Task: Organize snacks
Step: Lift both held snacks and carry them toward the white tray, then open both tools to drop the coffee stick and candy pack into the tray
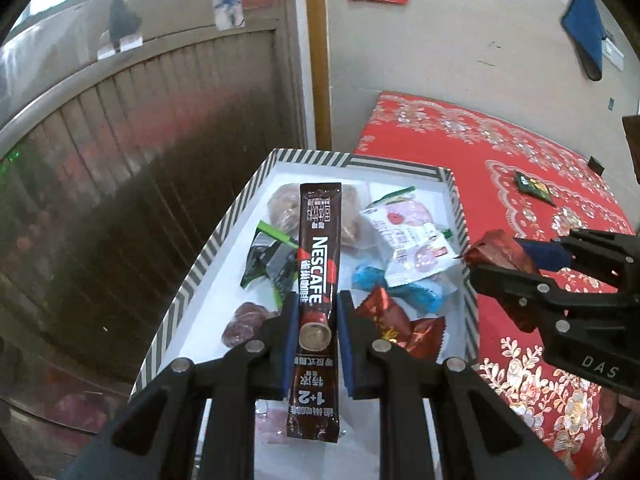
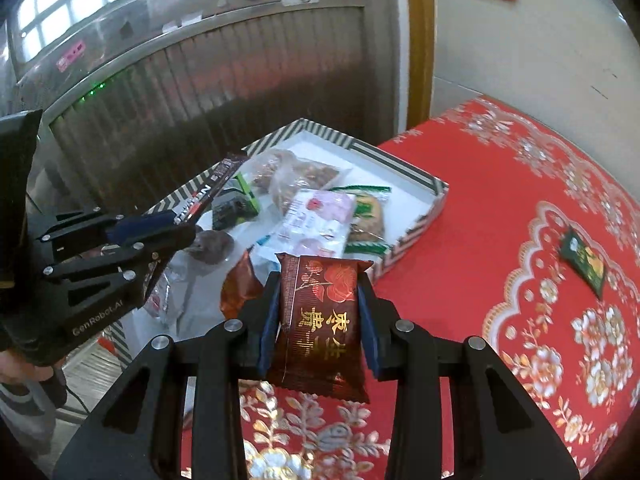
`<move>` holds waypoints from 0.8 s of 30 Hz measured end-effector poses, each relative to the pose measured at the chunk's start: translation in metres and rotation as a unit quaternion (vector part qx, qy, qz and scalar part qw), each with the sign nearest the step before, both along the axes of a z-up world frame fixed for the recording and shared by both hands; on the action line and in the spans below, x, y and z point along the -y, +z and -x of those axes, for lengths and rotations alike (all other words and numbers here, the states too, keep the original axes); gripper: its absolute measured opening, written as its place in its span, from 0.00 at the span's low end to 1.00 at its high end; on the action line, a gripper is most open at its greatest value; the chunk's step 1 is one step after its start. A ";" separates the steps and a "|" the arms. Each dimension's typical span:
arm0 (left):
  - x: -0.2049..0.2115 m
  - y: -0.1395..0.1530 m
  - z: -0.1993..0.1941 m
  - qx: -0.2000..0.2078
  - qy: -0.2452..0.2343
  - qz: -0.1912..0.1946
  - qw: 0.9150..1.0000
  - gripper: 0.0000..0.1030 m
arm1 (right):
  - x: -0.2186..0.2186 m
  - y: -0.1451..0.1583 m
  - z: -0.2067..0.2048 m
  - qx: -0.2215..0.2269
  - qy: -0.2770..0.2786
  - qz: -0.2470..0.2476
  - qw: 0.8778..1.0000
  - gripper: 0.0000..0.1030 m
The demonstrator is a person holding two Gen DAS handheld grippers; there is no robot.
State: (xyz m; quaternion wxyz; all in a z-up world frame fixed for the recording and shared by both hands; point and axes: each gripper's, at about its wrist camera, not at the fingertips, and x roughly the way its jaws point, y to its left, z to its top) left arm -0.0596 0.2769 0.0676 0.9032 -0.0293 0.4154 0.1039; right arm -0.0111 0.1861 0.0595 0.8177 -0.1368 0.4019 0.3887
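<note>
Nescafe coffee stick point(image 1: 316, 280) clamped lengthwise in left gripper point(image 1: 318, 312) fingers, held over striped-rim box point(image 1: 208, 252) of mixed snacks. Dark red snack packet point(image 2: 320, 320) pinched in right gripper point(image 2: 318, 320) fingers, beside box's near corner. Red floral desk point(image 2: 500, 240) cloth beneath; one green packet point(image 2: 584, 260) lies apart.

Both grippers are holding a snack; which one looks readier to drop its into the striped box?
Probably the left. The left gripper holds its coffee stick directly over the box, while the right gripper holds its red packet over the tablecloth, just outside the rim.
</note>
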 end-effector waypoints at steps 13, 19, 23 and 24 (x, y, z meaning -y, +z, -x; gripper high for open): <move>-0.011 -0.012 -0.003 -0.006 0.016 -0.003 1.000 0.20 | -0.036 -0.016 -0.004 -0.012 0.021 0.012 1.000 0.33; -0.009 -0.014 -0.004 -0.006 0.017 -0.009 1.000 0.20 | -0.046 -0.021 -0.003 -0.015 0.025 0.015 0.999 0.33; -0.009 -0.015 -0.004 -0.006 0.019 -0.010 1.000 0.20 | -0.050 -0.025 -0.002 -0.019 0.028 0.018 0.999 0.33; -0.009 -0.016 -0.004 -0.006 0.020 -0.012 1.000 0.20 | -0.051 -0.026 -0.001 -0.020 0.030 0.019 0.999 0.33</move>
